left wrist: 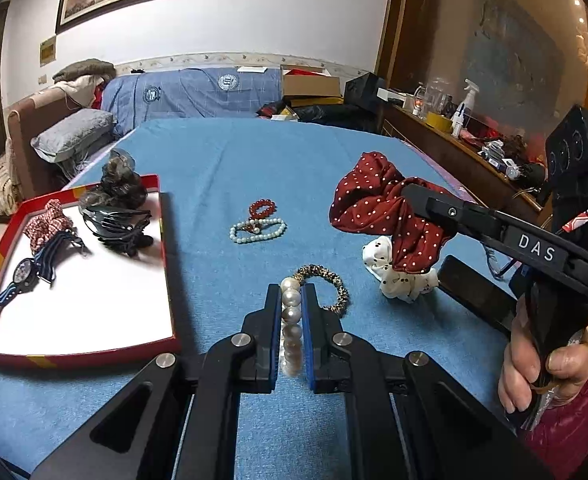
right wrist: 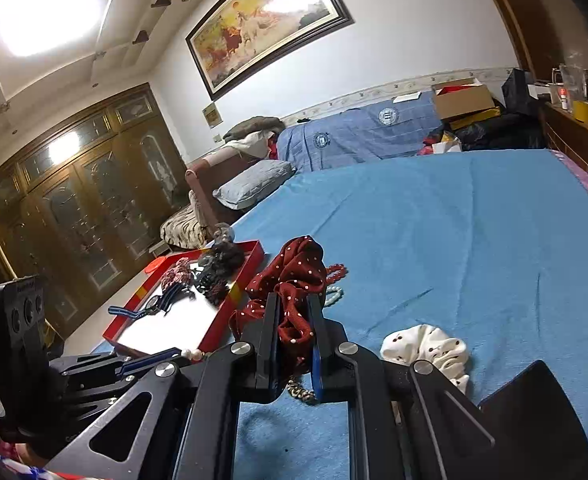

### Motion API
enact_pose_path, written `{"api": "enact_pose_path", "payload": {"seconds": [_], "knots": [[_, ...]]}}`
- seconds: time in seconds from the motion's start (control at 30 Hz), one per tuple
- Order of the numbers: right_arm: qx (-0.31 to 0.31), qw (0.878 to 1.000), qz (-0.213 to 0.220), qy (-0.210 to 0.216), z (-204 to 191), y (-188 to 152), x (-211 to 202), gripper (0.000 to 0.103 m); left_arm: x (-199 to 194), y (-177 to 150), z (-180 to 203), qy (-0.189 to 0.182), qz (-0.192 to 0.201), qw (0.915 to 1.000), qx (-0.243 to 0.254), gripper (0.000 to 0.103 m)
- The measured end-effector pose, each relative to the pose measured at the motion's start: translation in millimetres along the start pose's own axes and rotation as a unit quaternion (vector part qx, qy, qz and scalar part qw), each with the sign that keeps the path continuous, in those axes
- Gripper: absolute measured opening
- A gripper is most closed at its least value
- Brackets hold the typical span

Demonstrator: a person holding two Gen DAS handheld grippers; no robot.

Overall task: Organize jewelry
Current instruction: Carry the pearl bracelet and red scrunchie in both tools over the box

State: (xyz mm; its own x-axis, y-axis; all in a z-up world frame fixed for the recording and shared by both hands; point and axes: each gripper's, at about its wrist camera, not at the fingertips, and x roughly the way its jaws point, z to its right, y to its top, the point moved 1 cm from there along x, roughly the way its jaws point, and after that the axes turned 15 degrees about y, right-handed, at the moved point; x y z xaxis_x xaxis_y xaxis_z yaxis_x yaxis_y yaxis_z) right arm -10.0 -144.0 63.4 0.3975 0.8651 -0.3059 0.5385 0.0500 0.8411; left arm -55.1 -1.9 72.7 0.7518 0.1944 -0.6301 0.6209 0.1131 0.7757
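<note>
The left gripper's (left wrist: 292,300) fingers (left wrist: 272,320) squeeze a pearl bracelet (left wrist: 292,320) at bottom center, above the blue bed (left wrist: 254,152). The red tray (left wrist: 74,354) sits at left (probably where it goes next).

The right gripper (right wrist: 294,320) pinches a red dotted scrunchie (right wrist: 290,272) at center; a painting (right wrist: 270,20) hangs up top.

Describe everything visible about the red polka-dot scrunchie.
The red polka-dot scrunchie is a dark red fabric ring, gathered into soft ruffled folds and scattered with small white dots. It is lifted off the blue bedspread, pinched between the fingers of the right gripper, which are shut on one bunched section while the rest hangs loose around them. In the left wrist view it hangs above the white dotted scrunchie, its lower folds overlapping it; whether they touch cannot be told.
</note>
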Motion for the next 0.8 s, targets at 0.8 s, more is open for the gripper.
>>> {"api": "enact_pose_path", "payload": {"seconds": [0.8], "knots": [[-0.027, 0.999, -0.031, 0.019, -17.8, -11.5, 23.4, 0.013, -21.8, 3.6, -54.9, 0.079, 0.035, 0.9958, -0.028, 0.009]]}}
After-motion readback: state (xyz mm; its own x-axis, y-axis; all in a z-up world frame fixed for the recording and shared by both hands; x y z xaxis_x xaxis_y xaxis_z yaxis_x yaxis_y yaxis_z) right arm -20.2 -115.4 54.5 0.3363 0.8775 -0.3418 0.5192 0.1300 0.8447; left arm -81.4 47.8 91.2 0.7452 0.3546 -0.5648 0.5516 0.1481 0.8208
